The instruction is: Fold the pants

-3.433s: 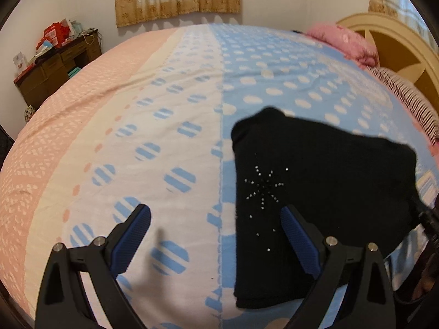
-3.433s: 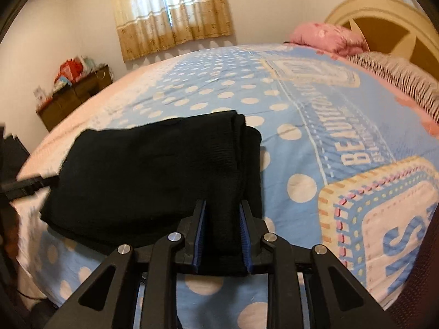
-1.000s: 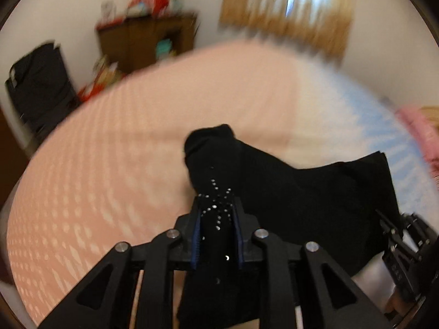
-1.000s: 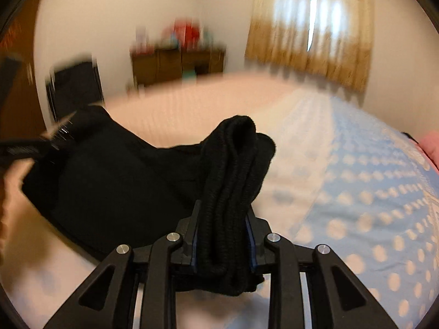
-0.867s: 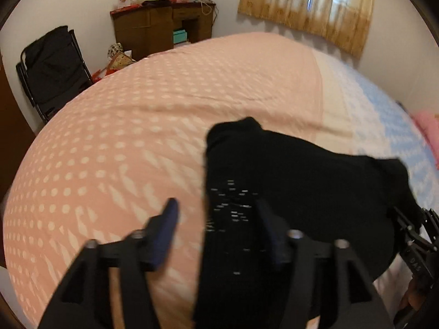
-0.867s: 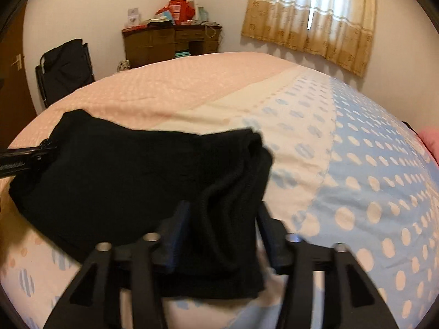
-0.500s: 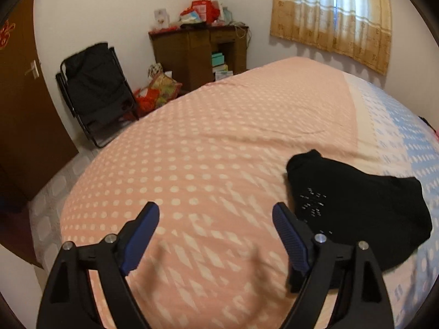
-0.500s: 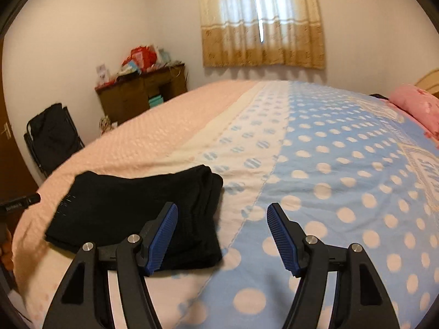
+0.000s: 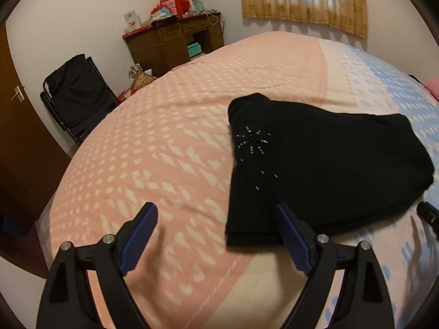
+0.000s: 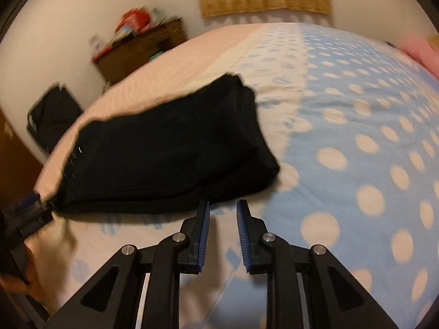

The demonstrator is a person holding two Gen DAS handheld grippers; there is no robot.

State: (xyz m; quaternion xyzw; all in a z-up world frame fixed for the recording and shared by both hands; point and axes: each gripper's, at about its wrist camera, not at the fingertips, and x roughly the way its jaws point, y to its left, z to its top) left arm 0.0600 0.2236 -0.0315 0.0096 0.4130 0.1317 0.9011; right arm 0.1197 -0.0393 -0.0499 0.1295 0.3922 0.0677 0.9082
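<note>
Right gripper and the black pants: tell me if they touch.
Apart. The right wrist view shows bedspread between the right gripper and the folded pants.

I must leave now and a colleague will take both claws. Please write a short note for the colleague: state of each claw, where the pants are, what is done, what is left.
Left claw: open wide, empty, its right finger at the near edge of the black knit pants with the rhinestone star.
Right claw: a narrow gap between its fingers, empty, just short of the pants.
Pants: folded into a compact stack, flat on the pink and blue dotted bedspread.
Done: the folding seems finished.
Left: perhaps only tidy the edges.
</note>
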